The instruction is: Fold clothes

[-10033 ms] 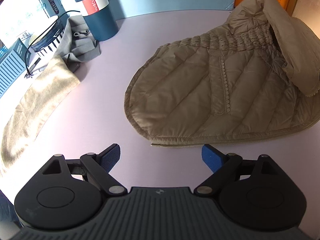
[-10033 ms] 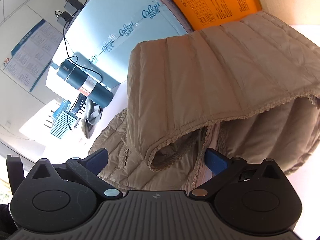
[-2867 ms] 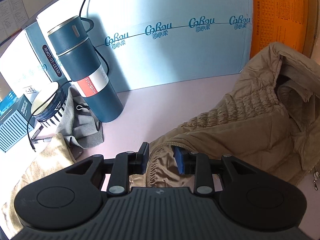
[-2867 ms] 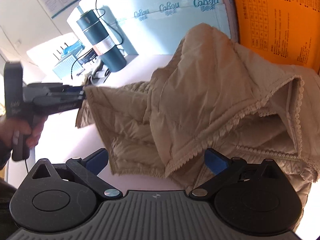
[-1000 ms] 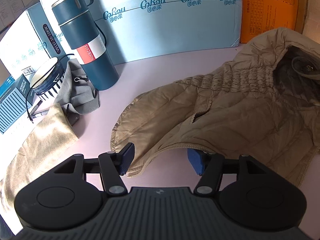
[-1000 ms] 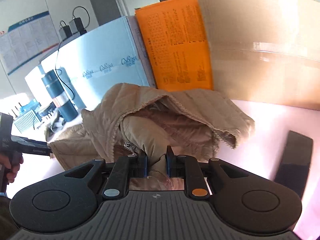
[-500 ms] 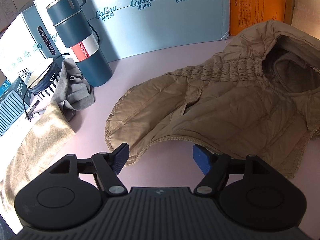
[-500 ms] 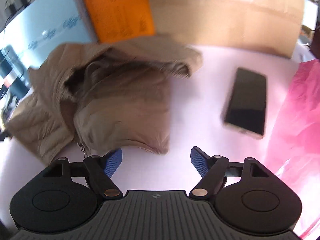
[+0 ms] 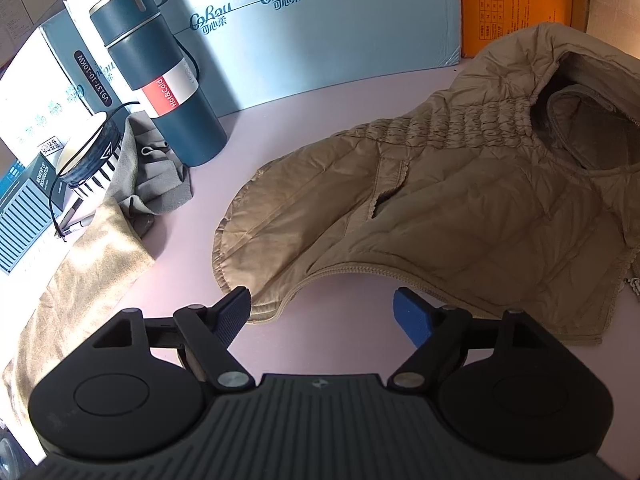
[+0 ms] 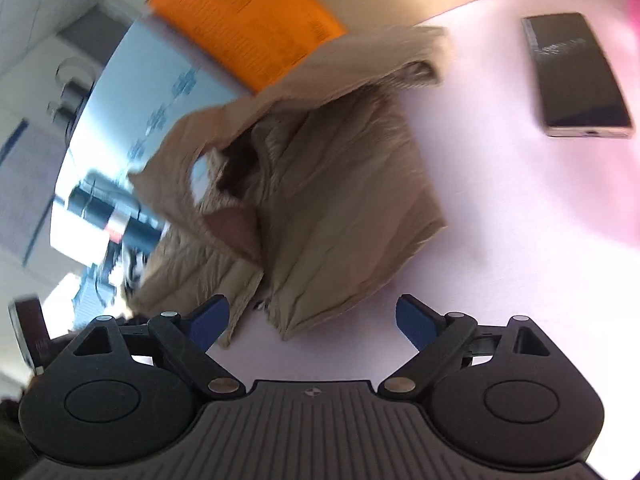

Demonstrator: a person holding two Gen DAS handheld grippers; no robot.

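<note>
A tan quilted hooded jacket point(image 9: 460, 200) lies spread on the pale pink table, hood at the far right, zipper edge toward me. My left gripper point(image 9: 322, 312) is open and empty, just in front of the jacket's near hem. In the right wrist view, which is blurred, the same jacket point(image 10: 320, 208) lies ahead with its lower corner near my right gripper point(image 10: 312, 318), which is open and empty above the table.
A dark blue thermos point(image 9: 160, 80) stands at the back left beside a grey cloth point(image 9: 156, 168), a striped cup point(image 9: 88, 156) and a beige cloth point(image 9: 80, 276). Blue and orange boxes point(image 9: 340, 24) line the back. A phone point(image 10: 576, 76) lies right of the jacket.
Both grippers have opened wide and let go of the jacket, which now lies on the table. The right gripper has swung and tilted, so its view is blurred.
</note>
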